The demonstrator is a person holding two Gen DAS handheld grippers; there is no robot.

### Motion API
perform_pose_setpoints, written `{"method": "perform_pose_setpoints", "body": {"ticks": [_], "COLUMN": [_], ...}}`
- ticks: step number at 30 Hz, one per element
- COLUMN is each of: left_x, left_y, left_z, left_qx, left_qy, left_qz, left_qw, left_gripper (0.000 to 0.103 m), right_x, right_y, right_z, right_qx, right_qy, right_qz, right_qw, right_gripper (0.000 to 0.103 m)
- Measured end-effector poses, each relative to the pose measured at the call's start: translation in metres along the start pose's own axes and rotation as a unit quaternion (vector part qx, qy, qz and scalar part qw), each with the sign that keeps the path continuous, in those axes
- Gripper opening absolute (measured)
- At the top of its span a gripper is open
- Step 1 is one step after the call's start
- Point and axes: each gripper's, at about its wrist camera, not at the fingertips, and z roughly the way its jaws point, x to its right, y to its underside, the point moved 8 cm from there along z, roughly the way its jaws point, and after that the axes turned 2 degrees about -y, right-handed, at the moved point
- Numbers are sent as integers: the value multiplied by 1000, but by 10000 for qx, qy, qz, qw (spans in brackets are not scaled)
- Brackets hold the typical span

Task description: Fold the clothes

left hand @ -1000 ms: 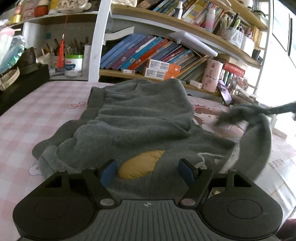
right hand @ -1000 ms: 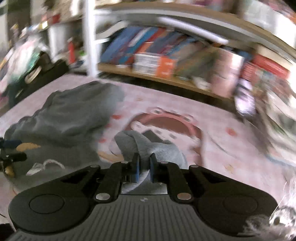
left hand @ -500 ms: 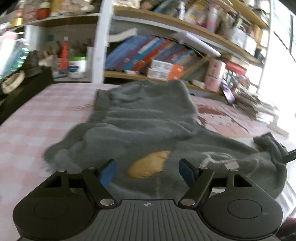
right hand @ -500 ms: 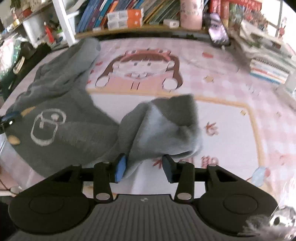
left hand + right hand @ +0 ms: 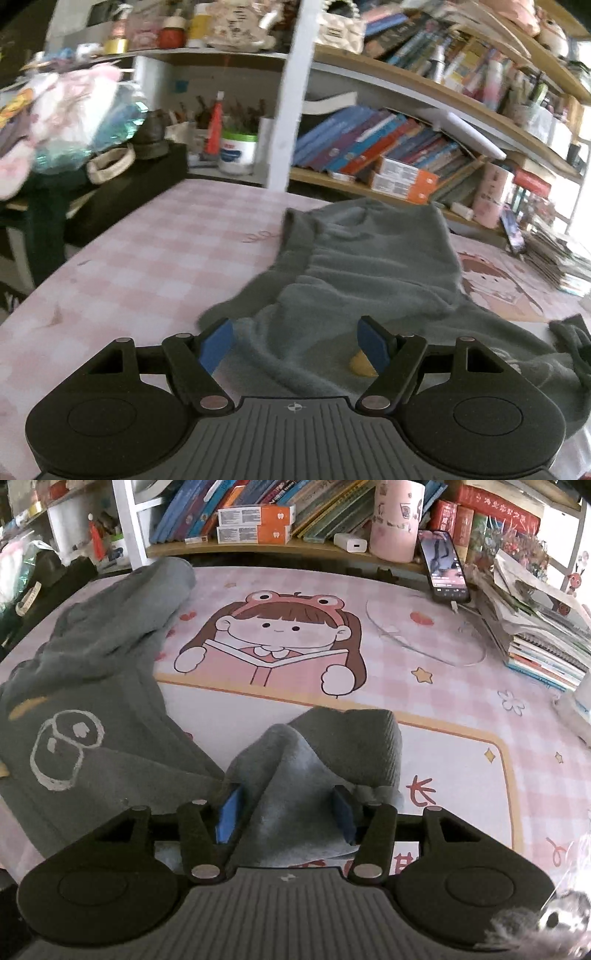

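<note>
A: Left gripper (image 5: 295, 345)?
B: Fingers spread wide, holding nothing; hovers over the near edge of the grey sweater (image 5: 369, 273); sweater lies flat on the pink checked mat (image 5: 147, 266).
A: Right gripper (image 5: 286, 812)?
B: Spread too; the bunched sleeve (image 5: 325, 753) sits between its blue pads (image 5: 226, 814), not pinched; sleeve rests on the mat's cartoon girl print (image 5: 273, 642).
A: Background?
B: Bookshelf (image 5: 388, 147); phone (image 5: 445, 566) propped right.

We see daylight flooding in from the right, blowing out that edge in both views. The left wrist view is smeared with blur, worst across the bookshelf (image 5: 388, 147). The right wrist view is sharp; fisheye curvature bends its edges.
</note>
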Motion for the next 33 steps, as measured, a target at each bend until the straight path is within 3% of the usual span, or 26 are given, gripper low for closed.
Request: {"method": "perform_pose_setpoints", "body": {"ticks": [6, 13, 14, 16, 17, 18, 20, 22, 28, 33], "left_x": [-17, -11, -10, -11, -13, -14, -16, -13, -25, -53], "left_y": [2, 12, 11, 9, 7, 7, 8, 7, -14, -39], "left_z": [17, 37, 39, 42, 44, 46, 50, 51, 70, 88], "left_qx": [-218, -468, -467, -472, -518, -575, -699, -666, -415, -196], "left_qy": [-209, -349, -312, -85, 172, 423, 830, 883, 567, 292], "left_qz": [-167, 194, 189, -8, -279, -551, -983, -919, -892, -1122], "left_qw": [9994, 9981, 9982, 9988, 9981, 9959, 9892, 9896, 9935, 9931], "left_gripper": [75, 74, 70, 52, 32, 18, 14, 12, 11, 11], "right_x": [3, 5, 6, 7, 7, 7, 6, 4, -10, -26], "right_y": [4, 4, 3, 0, -2, -5, -10, -17, -56, -108], "right_z": [2, 4, 6, 10, 13, 16, 23, 29, 60, 99], "right_qx": [16, 102, 112, 117, 112, 106, 120, 148, 380, 589], "right_qy": [-325, -411, -404, -376, -355, -336, -282, -239, -133, -287], "right_qz": [21, 119, 140, 143, 127, 99, -10, -108, -449, -231], "right_qw": [9995, 9990, 9990, 9991, 9992, 9993, 9995, 9995, 9982, 9976], "right_gripper": [30, 26, 26, 23, 21, 20, 18, 14, 11, 9]}}
